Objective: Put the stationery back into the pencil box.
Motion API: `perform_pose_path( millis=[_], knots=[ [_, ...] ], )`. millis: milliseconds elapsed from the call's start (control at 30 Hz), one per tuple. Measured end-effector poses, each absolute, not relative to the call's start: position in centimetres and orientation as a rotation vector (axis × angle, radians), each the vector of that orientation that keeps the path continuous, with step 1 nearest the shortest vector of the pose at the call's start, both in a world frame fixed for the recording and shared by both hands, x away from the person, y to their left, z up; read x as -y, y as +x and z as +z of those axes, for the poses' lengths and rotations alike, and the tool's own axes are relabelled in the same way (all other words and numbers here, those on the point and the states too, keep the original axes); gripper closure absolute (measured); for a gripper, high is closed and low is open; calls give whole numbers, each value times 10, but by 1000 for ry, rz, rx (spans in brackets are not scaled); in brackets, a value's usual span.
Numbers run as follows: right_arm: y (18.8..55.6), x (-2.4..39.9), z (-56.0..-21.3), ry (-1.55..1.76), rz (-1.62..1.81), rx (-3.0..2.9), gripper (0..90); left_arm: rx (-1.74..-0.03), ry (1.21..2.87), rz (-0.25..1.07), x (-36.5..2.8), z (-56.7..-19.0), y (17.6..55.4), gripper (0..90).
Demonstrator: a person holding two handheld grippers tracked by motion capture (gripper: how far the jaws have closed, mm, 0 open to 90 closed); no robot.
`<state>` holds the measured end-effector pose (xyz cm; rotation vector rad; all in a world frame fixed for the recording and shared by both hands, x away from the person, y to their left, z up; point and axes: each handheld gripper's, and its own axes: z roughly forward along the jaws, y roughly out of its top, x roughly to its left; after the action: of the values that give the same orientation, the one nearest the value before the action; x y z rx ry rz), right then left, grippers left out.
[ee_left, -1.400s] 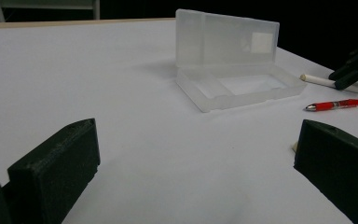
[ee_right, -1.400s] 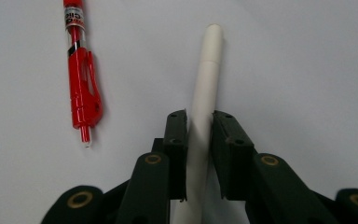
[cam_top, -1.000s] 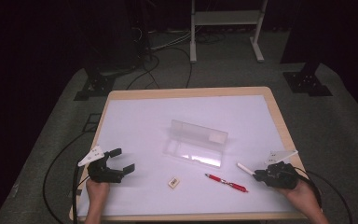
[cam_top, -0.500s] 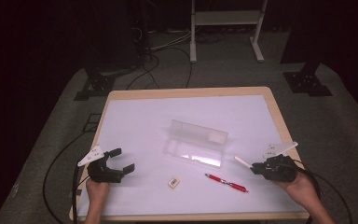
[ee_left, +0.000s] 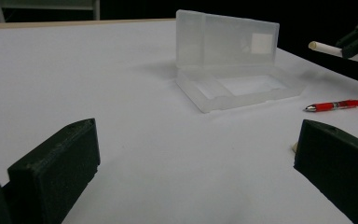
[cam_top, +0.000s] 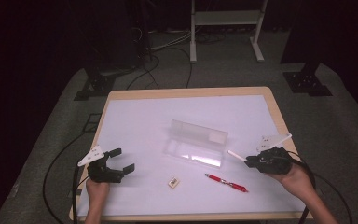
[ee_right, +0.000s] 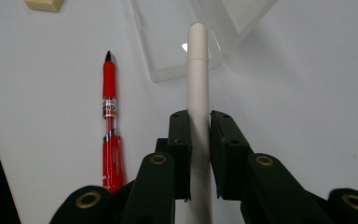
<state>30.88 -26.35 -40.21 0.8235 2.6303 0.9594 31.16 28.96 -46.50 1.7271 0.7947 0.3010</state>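
Lifted off the table since the earlier frame, the right gripper [cam_top: 248,162] had its jaws clamped on a white pen [ee_right: 198,70] just beside the open clear pencil case [cam_top: 196,144]. Its placing inside, the red pen [cam_top: 226,182] and eraser [cam_top: 173,182] remained; the left gripper [cam_top: 121,161] rested with jaws apart.

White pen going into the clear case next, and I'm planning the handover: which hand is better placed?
Right: the right gripper is shut on the white pen, beside the open clear case. The left gripper is open.
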Motion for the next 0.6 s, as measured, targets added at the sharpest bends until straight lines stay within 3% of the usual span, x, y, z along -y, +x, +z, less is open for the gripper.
perform_pose_path(
  millis=[600],
  knots=[
    [321,239,-382,733,982,-2644,782,-791,1730,302,-290,-465,311,0]
  ],
)
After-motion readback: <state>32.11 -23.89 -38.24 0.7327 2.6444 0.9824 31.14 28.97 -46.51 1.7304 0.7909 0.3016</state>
